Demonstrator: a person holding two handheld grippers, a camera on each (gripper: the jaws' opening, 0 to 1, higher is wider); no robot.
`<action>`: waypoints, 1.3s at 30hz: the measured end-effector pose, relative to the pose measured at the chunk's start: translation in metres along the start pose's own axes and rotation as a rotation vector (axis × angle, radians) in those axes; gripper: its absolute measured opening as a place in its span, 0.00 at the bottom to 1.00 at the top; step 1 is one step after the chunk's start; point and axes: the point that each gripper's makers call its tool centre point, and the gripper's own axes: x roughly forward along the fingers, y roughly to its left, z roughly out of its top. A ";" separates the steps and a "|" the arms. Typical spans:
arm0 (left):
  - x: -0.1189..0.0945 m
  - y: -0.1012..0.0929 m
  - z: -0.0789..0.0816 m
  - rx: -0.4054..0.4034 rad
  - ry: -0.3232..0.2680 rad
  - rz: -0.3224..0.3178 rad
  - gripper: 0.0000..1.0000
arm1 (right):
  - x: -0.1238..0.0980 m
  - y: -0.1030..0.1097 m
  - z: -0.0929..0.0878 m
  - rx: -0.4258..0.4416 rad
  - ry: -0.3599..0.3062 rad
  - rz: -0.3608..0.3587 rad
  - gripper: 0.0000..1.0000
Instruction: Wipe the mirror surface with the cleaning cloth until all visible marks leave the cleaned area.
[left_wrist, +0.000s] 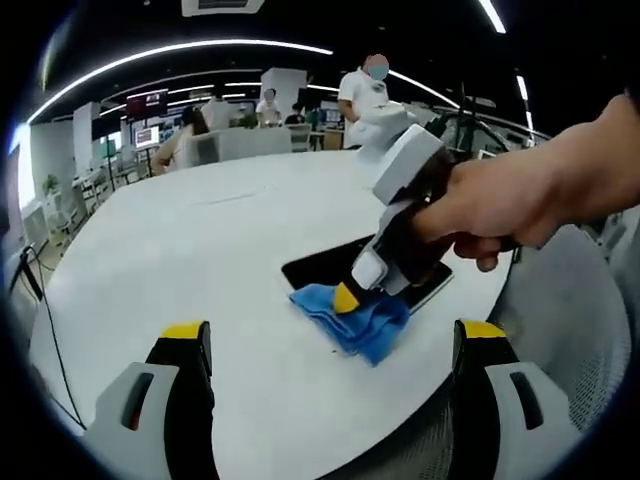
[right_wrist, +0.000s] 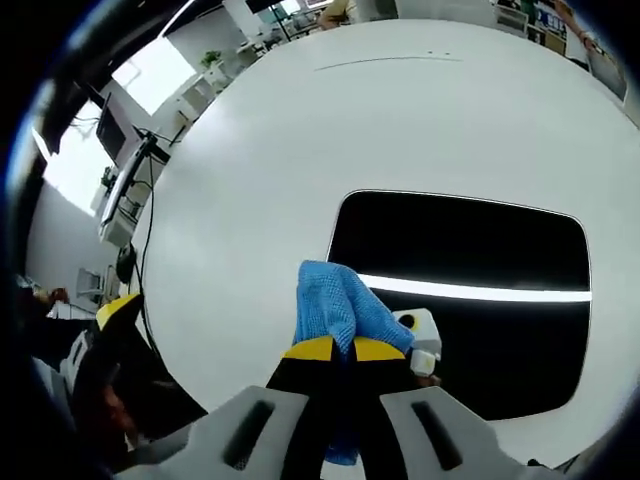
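One blue cloth (right_wrist: 340, 305), clamped by right gripper (right_wrist: 335, 348), touches unlabelled mirror (right_wrist: 480, 250).

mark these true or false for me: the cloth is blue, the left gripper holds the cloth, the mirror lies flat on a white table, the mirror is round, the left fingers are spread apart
1. The cloth is blue. True.
2. The left gripper holds the cloth. False: the right gripper is shut on it; the left one holds nothing.
3. The mirror lies flat on a white table. True.
4. The mirror is round. False: it is a rectangle with rounded corners, dark, reflecting a strip of ceiling light.
5. The left fingers are spread apart. True: in the left gripper view they stand wide, with bare table between them.
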 end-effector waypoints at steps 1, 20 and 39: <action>0.001 -0.001 -0.003 -0.007 0.010 -0.010 0.99 | 0.000 0.000 0.000 -0.003 0.000 0.000 0.00; 0.002 -0.005 -0.010 -0.036 0.020 -0.031 0.99 | 0.002 -0.004 0.008 -0.028 -0.001 -0.007 0.00; 0.003 -0.003 -0.019 -0.083 0.054 -0.025 0.99 | 0.010 -0.011 0.039 -0.065 0.000 -0.020 0.00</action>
